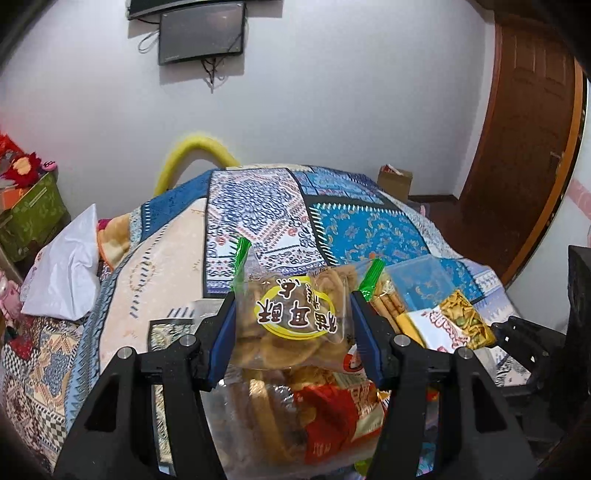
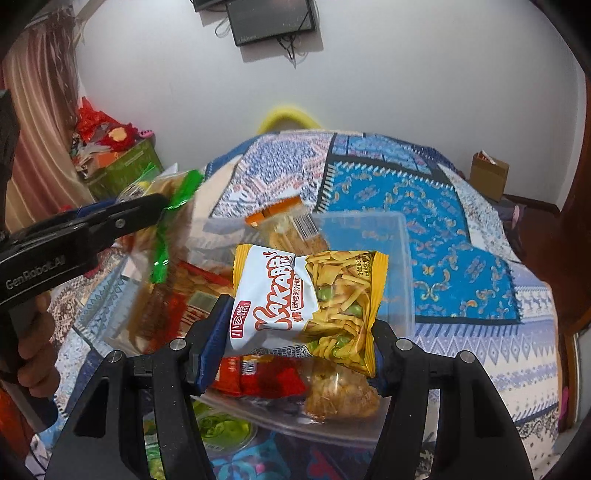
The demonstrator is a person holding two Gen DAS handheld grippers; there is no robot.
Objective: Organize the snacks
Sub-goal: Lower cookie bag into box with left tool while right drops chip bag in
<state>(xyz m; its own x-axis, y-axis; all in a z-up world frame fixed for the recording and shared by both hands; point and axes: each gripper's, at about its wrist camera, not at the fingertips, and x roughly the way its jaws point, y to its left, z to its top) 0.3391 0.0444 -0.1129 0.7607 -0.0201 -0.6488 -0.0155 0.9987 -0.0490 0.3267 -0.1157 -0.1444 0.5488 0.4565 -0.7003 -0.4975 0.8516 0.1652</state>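
Left gripper (image 1: 293,325): blue pads pinch both sides of a clear bag of fried crisps (image 1: 291,325), yellow oval label, green seal strips at the top corners. Bag held in the air, just above the clear bin (image 1: 424,273). In the right wrist view the same gripper (image 2: 162,206) comes in from the left, bag (image 2: 162,229) blurred below it, a hand (image 2: 35,347) on its handle.

Right gripper (image 2: 295,332): pads clamp the yellow-and-white Kakabi pack (image 2: 310,306) by its two ends, pack lying sideways across the jaws. Held over the bin's (image 2: 402,236) near side. In the left wrist view this pack (image 1: 458,321) shows to the right of the crisp bag, close by, not touching as far as seen.

Inside the bin: a red packet (image 2: 258,376), a clear bag of brown fried bits (image 2: 340,391), a pack of biscuit sticks (image 2: 291,236) with an orange end and barcode toward the far wall. More packs under them, too jumbled to tell.

Bin sits on a bed with a blue patterned quilt (image 2: 443,229). Green-lidded item (image 2: 225,430) just in front of the bin. White wall behind, dark screen (image 2: 271,18) mounted on it. Green box (image 2: 129,166) with red clutter at left, cardboard box (image 2: 487,173) at right.
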